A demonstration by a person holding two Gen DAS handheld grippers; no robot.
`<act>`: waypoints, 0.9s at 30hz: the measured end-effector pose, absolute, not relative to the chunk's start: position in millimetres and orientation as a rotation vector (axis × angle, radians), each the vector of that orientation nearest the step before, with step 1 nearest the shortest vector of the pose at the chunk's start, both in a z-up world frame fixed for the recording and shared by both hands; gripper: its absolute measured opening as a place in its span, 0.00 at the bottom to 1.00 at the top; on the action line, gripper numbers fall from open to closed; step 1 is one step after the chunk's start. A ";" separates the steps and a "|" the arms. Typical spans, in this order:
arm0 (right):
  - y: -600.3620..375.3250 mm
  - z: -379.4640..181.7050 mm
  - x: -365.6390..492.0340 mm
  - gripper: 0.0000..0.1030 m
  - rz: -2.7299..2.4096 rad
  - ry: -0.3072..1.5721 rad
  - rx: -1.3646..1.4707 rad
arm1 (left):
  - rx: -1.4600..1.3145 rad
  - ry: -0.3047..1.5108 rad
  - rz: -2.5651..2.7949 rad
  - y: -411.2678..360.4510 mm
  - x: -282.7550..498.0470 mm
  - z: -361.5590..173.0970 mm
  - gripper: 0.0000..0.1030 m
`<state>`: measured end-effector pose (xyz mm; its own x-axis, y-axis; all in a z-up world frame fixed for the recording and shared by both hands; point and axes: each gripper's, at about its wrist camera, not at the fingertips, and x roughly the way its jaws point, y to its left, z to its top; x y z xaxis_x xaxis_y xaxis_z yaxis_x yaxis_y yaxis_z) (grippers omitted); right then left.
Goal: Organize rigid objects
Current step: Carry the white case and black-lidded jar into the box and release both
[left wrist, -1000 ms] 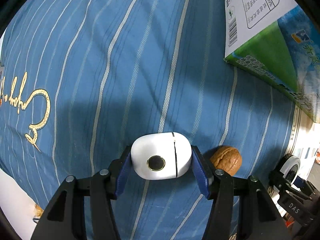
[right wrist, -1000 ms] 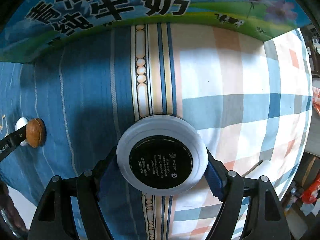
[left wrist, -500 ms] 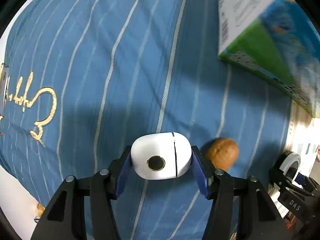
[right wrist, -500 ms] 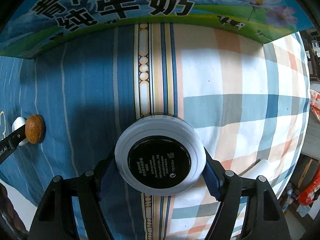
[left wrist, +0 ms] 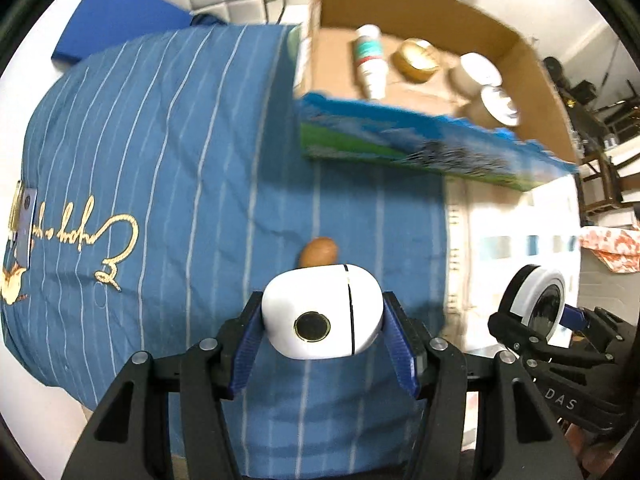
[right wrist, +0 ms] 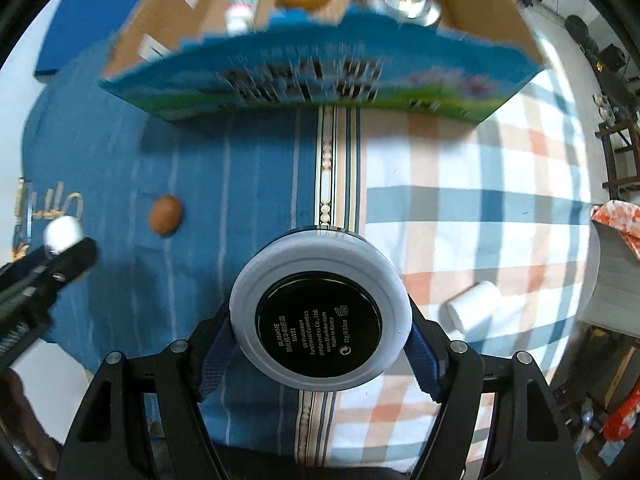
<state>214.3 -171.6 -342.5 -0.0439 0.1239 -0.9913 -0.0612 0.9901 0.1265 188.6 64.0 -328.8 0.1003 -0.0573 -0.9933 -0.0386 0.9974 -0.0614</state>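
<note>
Two things are carried above the bed: a white case (left wrist: pixel 322 316) clamped in the left gripper (left wrist: pixel 322 320), a round compact (right wrist: pixel 320 314) in the right gripper (right wrist: pixel 320 320), whose jaws have just been closing on it. Either could be knocked loose on the near wall of the box (right wrist: pixel 320 80).

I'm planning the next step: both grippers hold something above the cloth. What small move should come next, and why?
Probably carry both forward over the box and lower them in. The left gripper is shut on the white case, the right gripper on the round compact. Both hang clear of the cloth, and the box already holds similar items.
</note>
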 end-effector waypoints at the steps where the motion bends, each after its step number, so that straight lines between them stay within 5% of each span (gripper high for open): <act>1: -173.5 -335.2 214.2 0.75 0.151 1.597 0.050 | -0.081 1.455 -0.025 59.3 186.2 -321.3 0.53; 15: -225.3 -250.9 231.2 0.75 0.173 1.468 0.162 | -0.063 1.309 -0.182 0.7 205.7 -244.5 0.53; 27: -232.9 -271.5 354.4 0.75 0.170 1.432 0.179 | -0.066 1.336 -0.227 -21.2 345.8 -248.0 0.53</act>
